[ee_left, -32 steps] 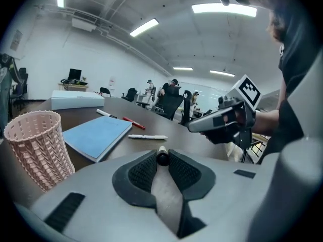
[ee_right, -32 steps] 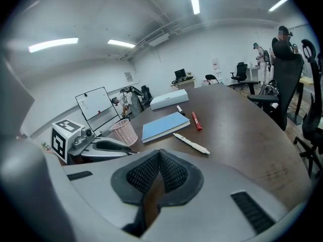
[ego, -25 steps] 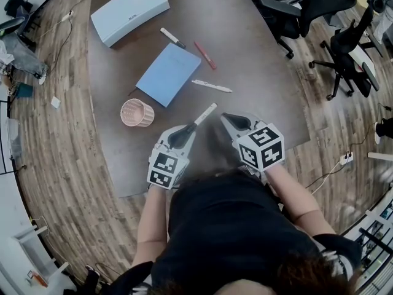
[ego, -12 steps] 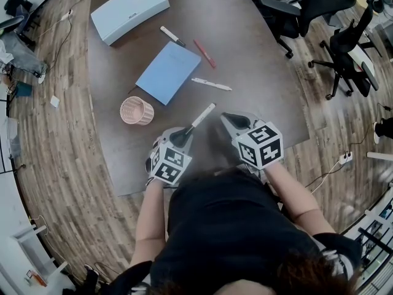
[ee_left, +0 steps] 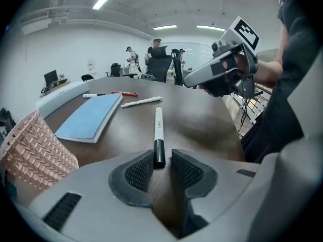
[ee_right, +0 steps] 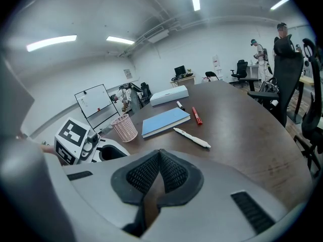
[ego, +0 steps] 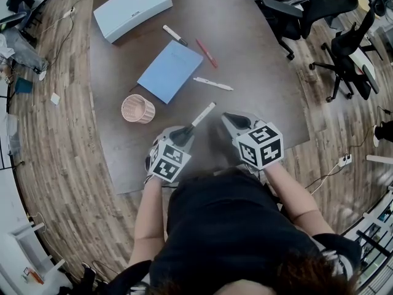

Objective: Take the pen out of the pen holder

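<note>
Pen (ee_left: pixel 158 127) flat on the dark brown worktop (ego: pixel 258 72), out of the pen holder (ego: pixel 137 109) and well apart from it. Slim and straight: white barrel with a short line of dark print, too small to read, and a glossy black cap at the near end. In the head view, slanted up and to the right from the left gripper (ego: pixel 184 134). In the left gripper view, pointing straight away from the jaws, black cap just between the two ribbed black pads.

Left gripper low over the worktop, jaws opening, a sliver of gap on the right side of the cap, no squeeze on it.

Pen holder upright to the left of the pen: a small pink cup with a woven lattice wall, wider at the rim than at the base.

Right gripper (ee_right: pixel 160 155) just to the right of the left one, above the near part of the worktop, jaws fully together, tips touching, nothing between them.

Farther back on the worktop: blue notebook (ego: pixel 171 72) near the pen holder, white pen (ego: pixel 212 83) just beside the notebook, red pen (ego: pixel 206 53), black-and-white marker (ego: pixel 175 35), long white box (ego: pixel 132 10) at the far corner.
</note>
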